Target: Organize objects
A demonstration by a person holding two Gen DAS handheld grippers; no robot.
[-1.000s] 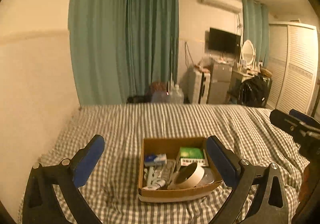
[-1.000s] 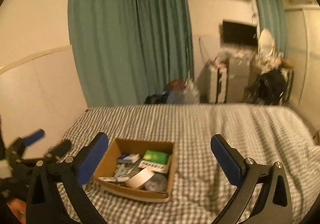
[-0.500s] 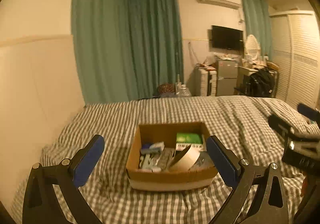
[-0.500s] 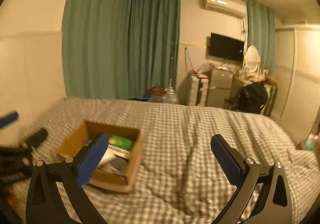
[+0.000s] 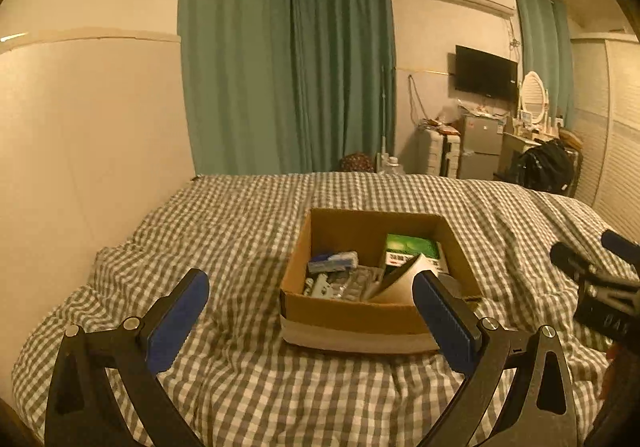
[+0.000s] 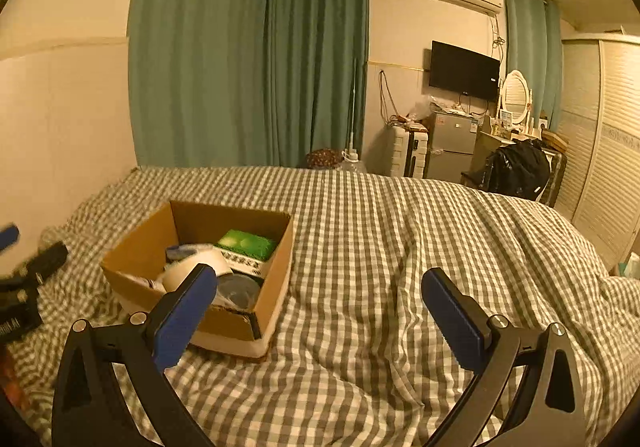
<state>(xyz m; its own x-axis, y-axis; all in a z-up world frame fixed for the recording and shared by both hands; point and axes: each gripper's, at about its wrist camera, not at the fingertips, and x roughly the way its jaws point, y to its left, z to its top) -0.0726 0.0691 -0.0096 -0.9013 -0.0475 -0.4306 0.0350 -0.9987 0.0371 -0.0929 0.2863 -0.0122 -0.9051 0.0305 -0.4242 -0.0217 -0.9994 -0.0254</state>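
1. The left tool (image 5: 310,301) hangs above the checked bed cover (image 5: 240,231) with its blue pads spread wide and nothing between them. It sits just before the near-left corner of the cardboard box (image 5: 356,317), not touching it.
2. The cardboard box is the landmark — it rests on the bed, open at the top, its near wall banded in white.
3. Inside the box, at the left, lies a small blue-and-white packet (image 5: 333,261); in front of it are some pale, foil-like packs (image 5: 340,285) too small to read.
4. At the back right of the box lies a green carton (image 5: 412,248), flat; in front of it a roll of white tape (image 5: 400,279) leans on its edge.
5. From the right wrist view, a dark round thing (image 6: 238,289) lies in the near-right corner of the box, beside the roll.
6. The right tool (image 6: 316,305) is held to the right of the box, over bare bed cover — pads wide apart, gripping nothing.
7. Far behind the box hang green curtains (image 5: 280,67).
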